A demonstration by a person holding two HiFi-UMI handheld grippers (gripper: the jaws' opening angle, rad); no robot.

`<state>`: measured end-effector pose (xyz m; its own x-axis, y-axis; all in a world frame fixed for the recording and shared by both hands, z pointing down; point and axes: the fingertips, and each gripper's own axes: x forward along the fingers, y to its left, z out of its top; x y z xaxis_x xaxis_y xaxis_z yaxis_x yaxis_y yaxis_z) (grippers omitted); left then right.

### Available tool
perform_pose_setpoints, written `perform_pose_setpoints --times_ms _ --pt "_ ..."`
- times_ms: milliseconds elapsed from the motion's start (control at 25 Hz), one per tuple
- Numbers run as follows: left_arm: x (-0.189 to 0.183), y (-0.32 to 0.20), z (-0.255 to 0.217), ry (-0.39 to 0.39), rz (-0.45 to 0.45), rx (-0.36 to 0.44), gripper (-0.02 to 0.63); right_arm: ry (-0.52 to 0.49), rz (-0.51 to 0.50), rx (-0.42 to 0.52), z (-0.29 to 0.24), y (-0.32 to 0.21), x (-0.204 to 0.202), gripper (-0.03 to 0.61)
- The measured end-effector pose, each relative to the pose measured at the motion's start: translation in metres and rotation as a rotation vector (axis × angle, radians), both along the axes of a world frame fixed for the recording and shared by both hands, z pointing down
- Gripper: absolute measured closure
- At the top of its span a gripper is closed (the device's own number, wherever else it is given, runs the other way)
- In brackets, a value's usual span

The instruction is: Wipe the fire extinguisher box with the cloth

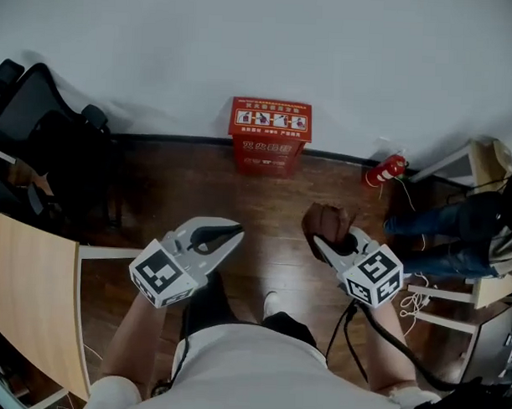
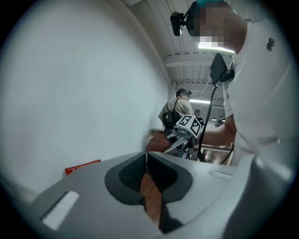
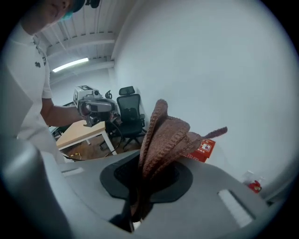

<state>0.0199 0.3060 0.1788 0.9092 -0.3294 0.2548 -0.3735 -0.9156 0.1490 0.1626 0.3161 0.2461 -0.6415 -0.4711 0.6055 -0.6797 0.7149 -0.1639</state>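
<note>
Nearest, low in the head view: both tools held out over the wood floor [image 1: 273,204]. L gripper [image 1: 232,233] sits approx 7 o'clock, jaws tip-to-tip w/ nothing between them (only floor shows thru the slit behind the tips). R gripper [image 1: 326,240] sits approx 5 o'clock, clamped on the brown cloth [image 1: 326,222], which bunches up out of the jaws in ribbed folds.

Next out: desk [image 1: 31,284] edge at 8 o'clock, black office chair [image 1: 41,116] beyond it at 10.

Farthest, at 12 o'clock: the fire extinguisher box [image 1: 270,145], red, on the floor against the white wall [image 1: 245,40], well apart from both grippers. A small red item [image 1: 387,170] lies by the wall at 2 o'clock; can't tell exactly what it is.

Progress, as I judge it: cloth is in hand, so pickup is done. No contact w/ the box yet, so all the wiping is left. Next calls for closing in on the box, then pressing the cloth onto its top and front.
</note>
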Motion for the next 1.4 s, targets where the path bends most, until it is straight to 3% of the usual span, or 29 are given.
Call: perform_pose_setpoints --times_ms 160,400,600,960,1400 --pt "0.038 0.060 -0.020 -0.019 0.044 -0.008 0.601 -0.008 0.016 0.008 -0.025 0.057 0.037 0.528" --pt "0.031 0.103 -0.056 -0.007 0.060 0.044 0.601 -0.032 0.060 0.118 -0.072 0.105 0.040 0.528" --pt "-0.002 0.134 -0.073 -0.015 0.079 0.058 0.601 -0.084 0.096 0.137 -0.094 0.132 0.004 0.528" --pt "-0.083 0.159 -0.064 -0.020 0.049 0.021 0.601 -0.088 0.088 0.168 -0.110 0.161 -0.081 0.528" --pt "-0.139 0.184 -0.057 0.004 0.099 0.016 0.601 -0.066 0.137 0.161 -0.102 0.202 -0.142 0.528"
